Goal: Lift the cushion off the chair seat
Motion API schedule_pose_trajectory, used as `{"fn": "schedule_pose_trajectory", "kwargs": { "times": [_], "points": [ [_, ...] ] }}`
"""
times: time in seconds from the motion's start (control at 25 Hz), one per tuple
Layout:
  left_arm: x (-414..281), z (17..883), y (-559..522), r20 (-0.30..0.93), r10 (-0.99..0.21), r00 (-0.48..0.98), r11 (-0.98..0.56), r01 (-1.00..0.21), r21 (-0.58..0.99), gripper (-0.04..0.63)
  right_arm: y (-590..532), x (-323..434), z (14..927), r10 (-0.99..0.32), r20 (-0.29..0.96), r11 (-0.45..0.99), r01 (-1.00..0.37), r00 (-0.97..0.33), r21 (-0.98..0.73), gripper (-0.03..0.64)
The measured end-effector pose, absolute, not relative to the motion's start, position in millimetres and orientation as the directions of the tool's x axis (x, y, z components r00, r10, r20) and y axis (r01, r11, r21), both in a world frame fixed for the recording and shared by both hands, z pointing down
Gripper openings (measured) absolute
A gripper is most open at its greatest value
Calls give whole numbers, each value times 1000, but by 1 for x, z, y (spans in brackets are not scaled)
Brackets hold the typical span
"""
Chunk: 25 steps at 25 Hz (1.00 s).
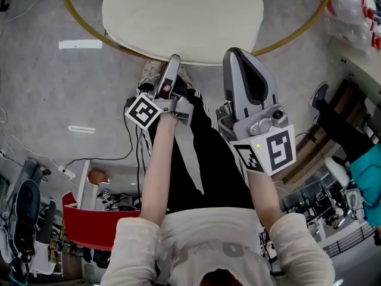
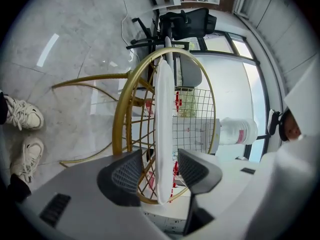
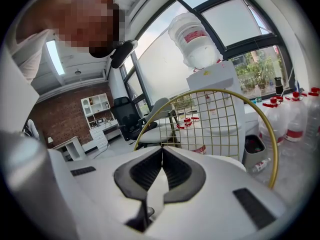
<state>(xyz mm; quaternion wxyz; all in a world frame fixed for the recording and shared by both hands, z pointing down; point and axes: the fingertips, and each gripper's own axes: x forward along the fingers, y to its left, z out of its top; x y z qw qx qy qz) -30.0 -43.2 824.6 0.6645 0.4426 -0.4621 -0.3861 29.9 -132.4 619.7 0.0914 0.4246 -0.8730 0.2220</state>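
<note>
Grey marbled floor (image 1: 53, 94) spreads beneath a gold wire chair (image 2: 118, 124) in an office with tall windows, where a person stands at the seat's near edge with a gripper in each hand. A white cushion (image 1: 181, 16) lies flat on the round seat, covering most of it and not yet lifted.

Turned on its side, the left gripper (image 2: 159, 171) has its two fingers spread wide. In the left gripper view the cushion's rim runs edge-on through the gap between them, one finger above and one below. That pose looks chosen for a pinch on the rim. Neither pad (image 2: 126, 173) visibly presses the fabric yet.

Held higher, the right gripper (image 3: 161, 159) points over the cushion toward the chair's wire back. Its fingers are pressed together at the tips with nothing between them, so it appears to be waiting rather than helping.

The person's sneakers (image 2: 22, 114) stand just short of the chair frame, close enough to reach the rim without leaning.
</note>
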Motion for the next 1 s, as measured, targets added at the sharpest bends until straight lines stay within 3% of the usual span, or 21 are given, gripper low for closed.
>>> {"fn": "schedule_pose_trajectory", "kwargs": {
  "times": [0.76, 0.92, 1.0],
  "points": [
    [-36, 811, -113, 153, -956, 249, 183, 102, 978, 213, -146, 44, 629, -697, 348, 531, -777, -627, -338, 17],
    [-34, 818, -114, 202, -947, 251, 224, 62, 973, 86, -150, 49, 629, -699, 345, 529, -778, -626, -340, 17],
    [-34, 820, -113, 215, -944, 252, 235, 52, 971, 72, -150, 52, 630, -700, 348, 525, -780, -623, -340, 17]
  ]
}}
